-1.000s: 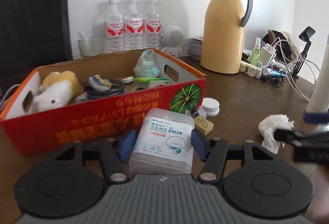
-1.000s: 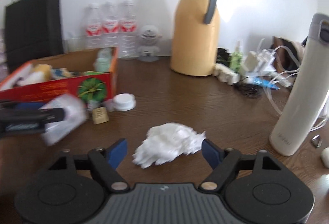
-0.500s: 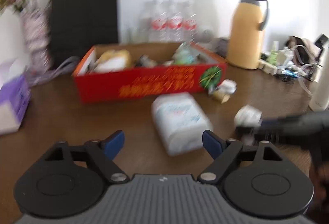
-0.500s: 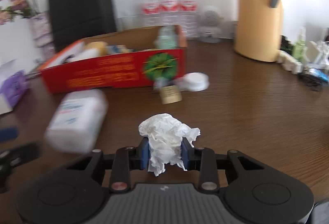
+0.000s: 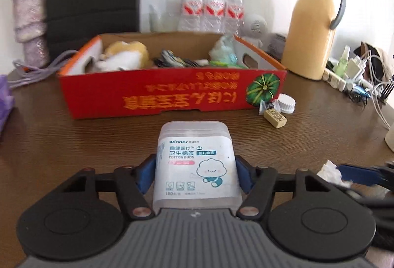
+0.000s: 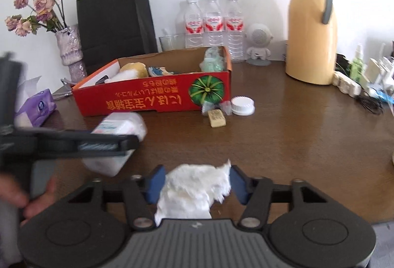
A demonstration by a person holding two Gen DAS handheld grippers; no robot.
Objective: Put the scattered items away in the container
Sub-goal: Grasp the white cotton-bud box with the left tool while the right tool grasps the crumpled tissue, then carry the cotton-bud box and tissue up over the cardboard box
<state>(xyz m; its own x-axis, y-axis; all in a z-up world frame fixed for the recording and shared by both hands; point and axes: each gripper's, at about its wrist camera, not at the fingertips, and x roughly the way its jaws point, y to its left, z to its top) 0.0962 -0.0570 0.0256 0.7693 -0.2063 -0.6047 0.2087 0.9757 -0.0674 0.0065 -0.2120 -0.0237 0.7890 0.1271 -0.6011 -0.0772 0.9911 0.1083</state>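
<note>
**Now both grippers carry a load in front of the red box**

Squarely between the blue pads of the left gripper [image 5: 194, 175] sits the clear plastic cotton-bud box with a white cloud label [image 5: 195, 164]. Its jaws have just been closing, and both pads press the box's sides, so it is gripped. The right gripper [image 6: 195, 184] holds the crumpled white tissue [image 6: 194, 190] between its blue pads. Those jaws have just been opening a little, yet the pads touch the wad on both sides.

Beyond both loads, on the dark brown wooden table [image 6: 295, 132], stands the open red cardboard box with yellow lettering [image 5: 172, 95], already holding a plush toy and other small things. Just beside its right corner lie a small beige block [image 5: 275, 118] and a white ribbed cap [image 5: 285, 103]. A tall yellow thermos jug [image 6: 311, 29] stands near the wall.
</note>
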